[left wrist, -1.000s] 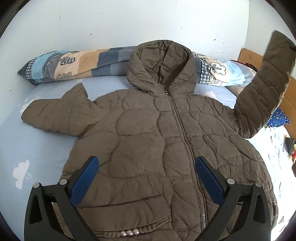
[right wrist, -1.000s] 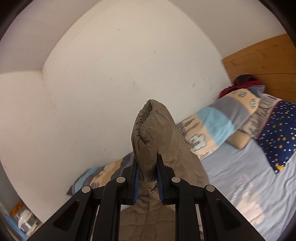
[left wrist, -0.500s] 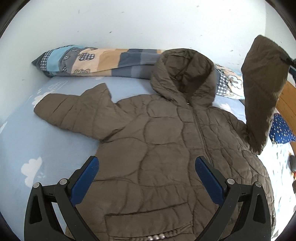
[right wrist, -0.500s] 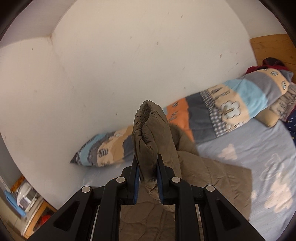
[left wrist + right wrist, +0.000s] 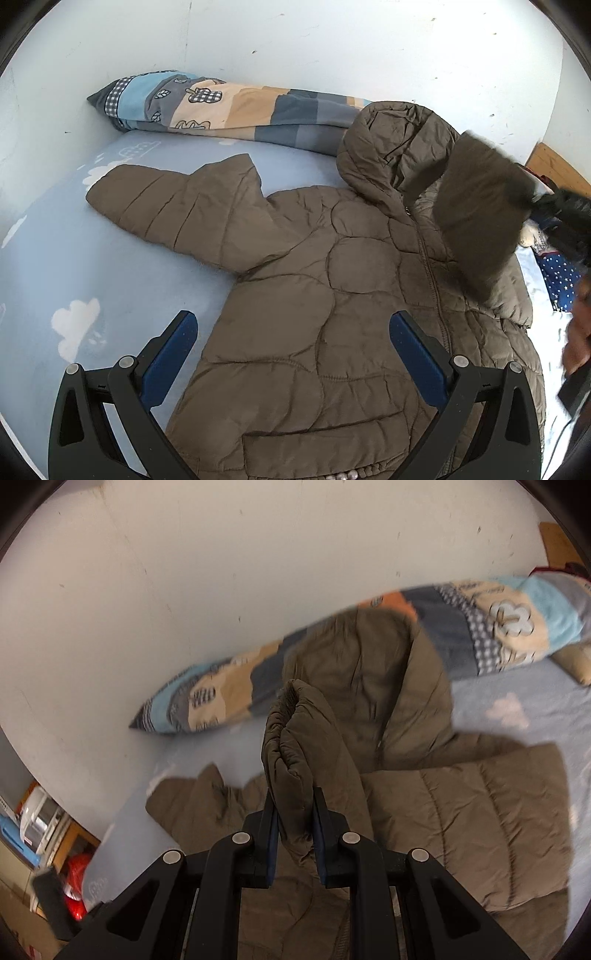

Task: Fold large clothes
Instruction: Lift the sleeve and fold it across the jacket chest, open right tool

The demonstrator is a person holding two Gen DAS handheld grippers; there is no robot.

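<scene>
1. The brown quilted hooded jacket (image 5: 332,314) lay front up on the light-blue cloud-print sheet (image 5: 74,258), zip closed, hood toward the wall and touching the patchwork bolster pillow (image 5: 229,107).
2. I judged the jacket light for its bulk, soft and springy. The padding should compress under the pads and then push back, so folds would tend to reopen unless pressed flat.
3. I judged the shell fabric fairly slick. A shallow pinch could slip, so I rated the cuffs, hem corners and shoulder seams as the best places to take hold.
4. The right gripper (image 5: 294,834) was clamped on the cuff end of the right sleeve (image 5: 295,738). The gap between its blue pads (image 5: 272,834) was narrow and filled with bunched padding.
5. In the left wrist view that sleeve (image 5: 476,218) hung raised over the chest, near the hood (image 5: 391,147), and was blurred.
6. The left gripper (image 5: 293,350) was spread wide above the lower front of the jacket, with nothing between its fingers. I could not tell whether the tips touched the fabric.
7. The left sleeve (image 5: 177,206) lay flat on the sheet, stretched outward and untouched.
</scene>
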